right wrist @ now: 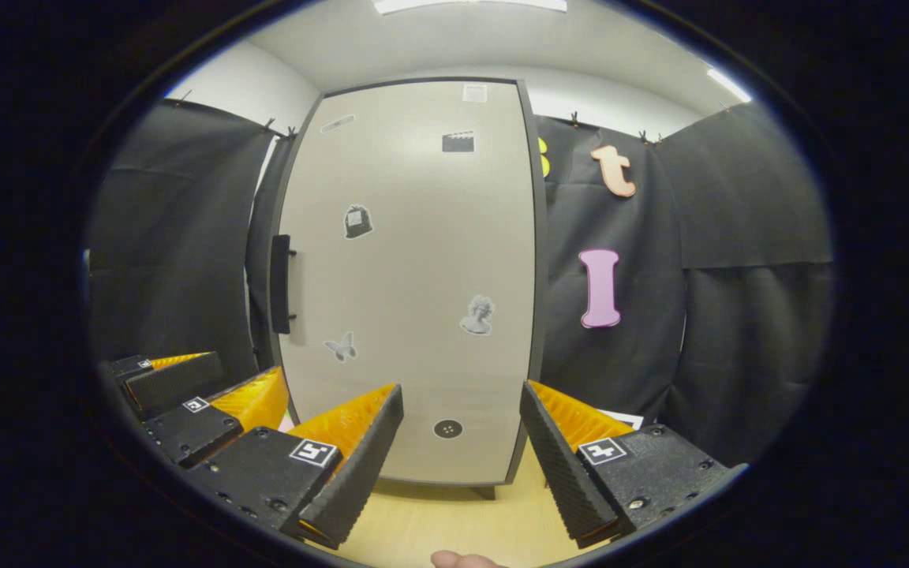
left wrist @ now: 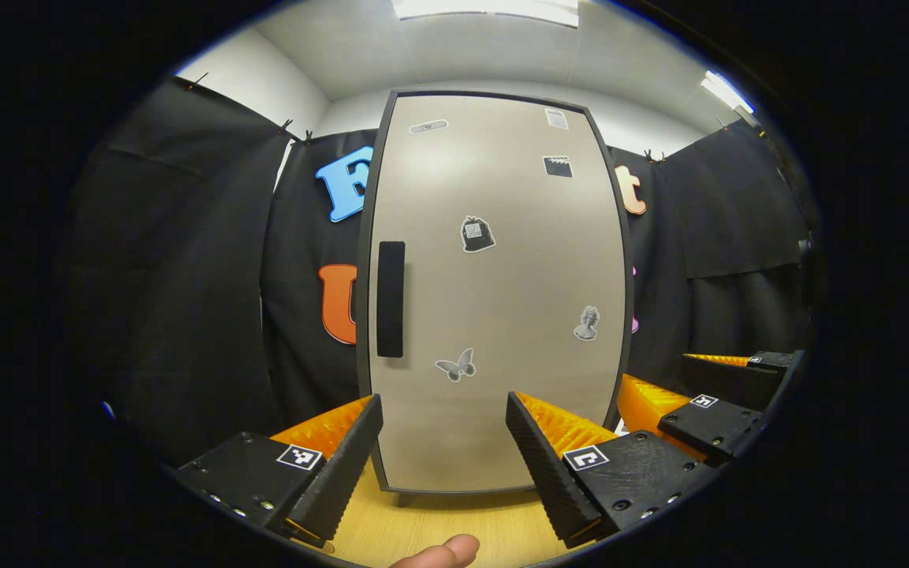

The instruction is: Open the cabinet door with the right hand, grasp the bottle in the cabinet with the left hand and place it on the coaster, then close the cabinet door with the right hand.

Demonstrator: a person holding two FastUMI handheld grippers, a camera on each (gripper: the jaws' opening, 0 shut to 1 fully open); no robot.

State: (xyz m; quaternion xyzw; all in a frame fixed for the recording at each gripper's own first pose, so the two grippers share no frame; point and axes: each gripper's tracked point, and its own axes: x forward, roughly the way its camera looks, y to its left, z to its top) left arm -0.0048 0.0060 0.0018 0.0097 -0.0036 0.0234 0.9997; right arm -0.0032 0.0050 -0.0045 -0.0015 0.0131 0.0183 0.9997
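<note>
- Cabinet door (left wrist: 494, 292) — tall beige flat panel in a dark frame, shut, standing on the light wood tabletop (left wrist: 439, 528) straight ahead of both grippers.
- Handling, my guess: rigid, light to swing; hinges prob. on the side away from the handle, so pull there.
- Take hold at the black vertical bar handle (left wrist: 390, 299), on the door's left edge at mid-height; right gripper view shows it standing off the panel on small posts, so a finger can likely slip behind.
- Bottle + coaster: can't tell where; bottle presumably behind the door.
- Left gripper (left wrist: 445, 442): fingers spread wide, holding nothing, door seen between them.
- Right gripper (right wrist: 462, 438): fingers likewise spread, empty, well short of the handle — it sits up and to the left of them.
- Count: 1 door, 1 handle, 2 grippers; about 6 small grey stickers on the panel, e.g. a butterfly sticker (left wrist: 456, 365).
- Fingertip (left wrist: 443, 552) at the bottom edge.
</note>
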